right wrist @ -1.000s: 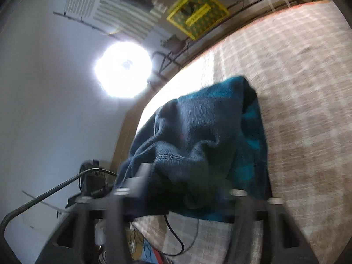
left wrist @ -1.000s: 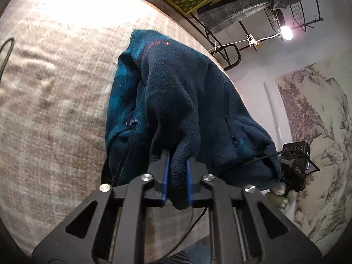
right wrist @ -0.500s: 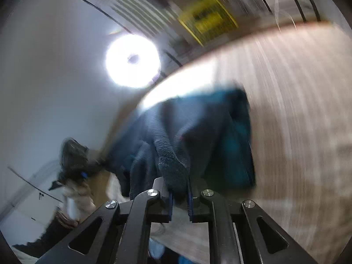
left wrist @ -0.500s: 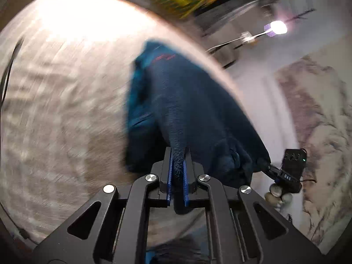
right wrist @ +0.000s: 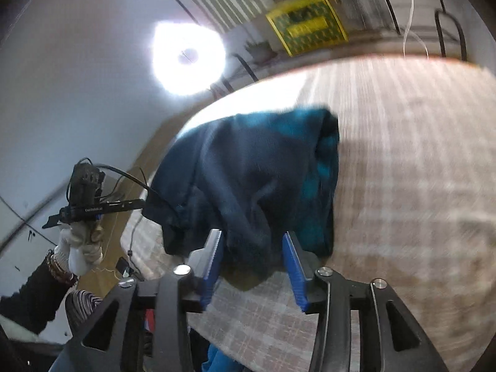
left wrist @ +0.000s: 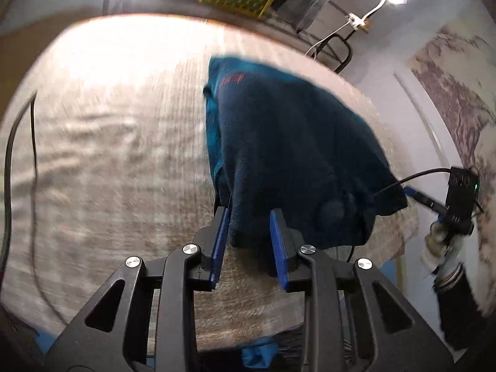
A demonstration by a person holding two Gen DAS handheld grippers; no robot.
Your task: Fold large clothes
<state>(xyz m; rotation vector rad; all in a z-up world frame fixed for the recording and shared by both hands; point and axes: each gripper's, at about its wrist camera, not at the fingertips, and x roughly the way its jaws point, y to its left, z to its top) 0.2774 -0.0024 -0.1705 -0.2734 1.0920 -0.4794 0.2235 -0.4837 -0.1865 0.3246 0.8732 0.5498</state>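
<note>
A dark navy and teal fleece garment (left wrist: 288,145) lies folded in a bundle on the plaid-covered table (left wrist: 108,155). My left gripper (left wrist: 249,232) is open, its blue pads (left wrist: 220,241) on either side of the garment's near edge. In the right wrist view the same garment (right wrist: 257,179) lies in front of my right gripper (right wrist: 252,254), which is open with the cloth's near corner between its fingers. The other hand-held gripper shows at the right edge of the left wrist view (left wrist: 455,204) and at the left in the right wrist view (right wrist: 86,198).
A black cable (left wrist: 12,155) runs along the table's left side. A bright lamp (right wrist: 187,57) and a yellow patterned board (right wrist: 305,28) stand behind the table. A metal rack (left wrist: 328,9) is at the back. A landscape wall hanging (left wrist: 455,99) is on the right.
Both grippers have opened and let go of the garment's edge, which now rests on the table. Both have drawn back slightly toward the near edge.
</note>
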